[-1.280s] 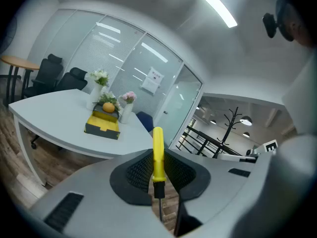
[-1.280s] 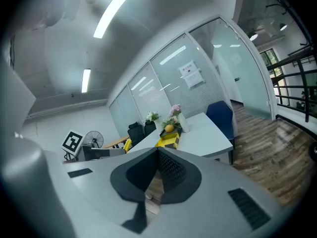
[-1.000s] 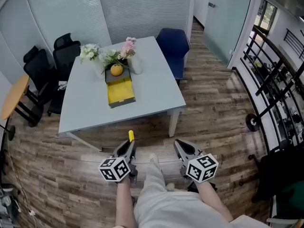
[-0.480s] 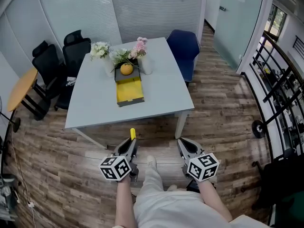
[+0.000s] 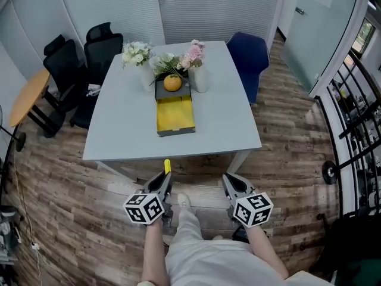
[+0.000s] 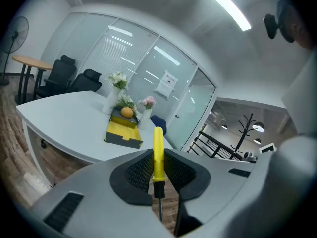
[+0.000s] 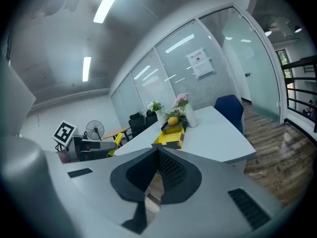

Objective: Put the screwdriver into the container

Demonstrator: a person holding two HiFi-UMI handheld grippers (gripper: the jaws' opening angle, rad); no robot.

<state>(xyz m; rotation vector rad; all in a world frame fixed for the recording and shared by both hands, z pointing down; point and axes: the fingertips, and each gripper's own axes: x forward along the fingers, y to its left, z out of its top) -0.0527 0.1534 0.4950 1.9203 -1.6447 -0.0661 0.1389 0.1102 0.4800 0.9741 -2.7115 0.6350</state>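
Note:
My left gripper [image 5: 162, 182] is shut on a yellow-handled screwdriver [image 5: 167, 167], whose handle sticks out past the jaw tips toward the table; in the left gripper view the screwdriver [image 6: 157, 155] stands upright between the pads. My right gripper [image 5: 231, 186] is shut with nothing in it, its pads [image 7: 168, 168] pressed together. The container [image 5: 175, 115] is a yellow-lined open box on the grey table [image 5: 125, 124], with an orange [image 5: 172, 83] at its far end. Both grippers hang over the wooden floor, short of the table's near edge.
Vases of flowers [image 5: 138, 57] stand behind the box. Black office chairs [image 5: 77, 64] are left of the table, a blue chair [image 5: 249, 55] at its far right. A round wooden table [image 5: 27, 97] sits at far left. Black railing [image 5: 357, 124] runs along the right.
The view has moved closer to the table, which now sits lower and more central in the head view. Both grippers keep their pose, the left still holding the screwdriver.

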